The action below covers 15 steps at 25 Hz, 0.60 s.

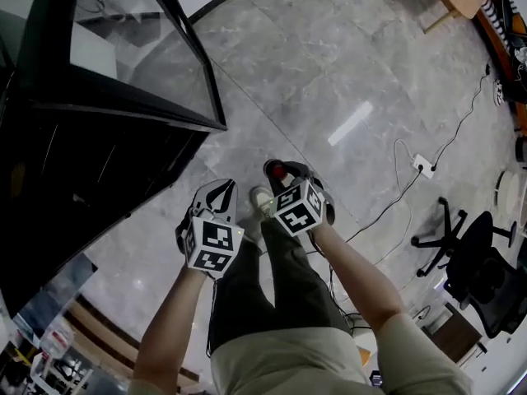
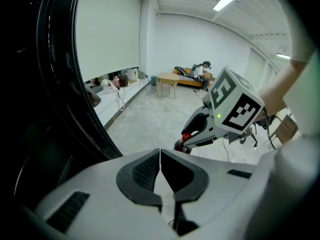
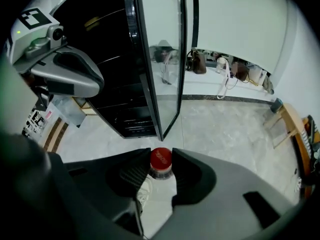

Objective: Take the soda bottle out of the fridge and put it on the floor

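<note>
The clear plastic soda bottle with the red screw cap [image 3: 161,159] is out of the tall black fridge [image 1: 99,163] and hangs above the grey stone-tiled floor [image 1: 346,72]. The fingers of the right gripper [image 3: 160,154] pinch it just under the cap, while the left gripper [image 2: 160,155] beside it has its fingers pressed together on nothing. We judge the landing the main risk: a white shoe [image 1: 259,197] lies right below, so a base set partly on it would topple on release, and held only by the neck the bottle could swing or slip.
</note>
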Tool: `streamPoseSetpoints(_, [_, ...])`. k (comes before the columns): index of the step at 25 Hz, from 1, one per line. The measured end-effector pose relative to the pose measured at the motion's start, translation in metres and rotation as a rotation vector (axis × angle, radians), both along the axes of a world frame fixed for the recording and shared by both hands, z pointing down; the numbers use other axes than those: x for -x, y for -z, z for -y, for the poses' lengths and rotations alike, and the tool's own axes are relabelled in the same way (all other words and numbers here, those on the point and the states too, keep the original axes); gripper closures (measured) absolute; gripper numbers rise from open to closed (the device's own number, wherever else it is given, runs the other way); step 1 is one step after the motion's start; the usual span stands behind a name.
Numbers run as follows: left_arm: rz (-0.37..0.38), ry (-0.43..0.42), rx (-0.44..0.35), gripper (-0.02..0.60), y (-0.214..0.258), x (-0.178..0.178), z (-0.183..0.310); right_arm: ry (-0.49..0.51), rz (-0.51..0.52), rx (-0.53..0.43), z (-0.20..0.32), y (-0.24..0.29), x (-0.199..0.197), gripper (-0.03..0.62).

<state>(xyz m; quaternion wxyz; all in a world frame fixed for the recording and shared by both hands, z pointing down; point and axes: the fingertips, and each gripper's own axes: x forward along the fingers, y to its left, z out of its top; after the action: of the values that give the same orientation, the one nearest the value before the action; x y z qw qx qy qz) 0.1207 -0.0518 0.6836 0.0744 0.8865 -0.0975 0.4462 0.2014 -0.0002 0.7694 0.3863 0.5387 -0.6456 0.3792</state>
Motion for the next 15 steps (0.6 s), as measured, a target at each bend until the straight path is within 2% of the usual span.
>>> streamPoseSetpoints(5, [0.026, -0.003, 0.046, 0.571, -0.054, 0.000, -0.006, -0.052, 0.001, 0.025, -0.004, -0.055, 0.003, 0.482])
streamPoseSetpoints(9, [0.054, -0.037, 0.067, 0.571, -0.101, -0.005, -0.020, -0.076, 0.007, 0.051, -0.014, -0.106, 0.001, 0.482])
streamPoseSetpoints(15, [0.100, -0.054, 0.099, 0.571, -0.172, -0.007, -0.036, -0.066, 0.013, 0.085, -0.029, -0.180, 0.005, 0.482])
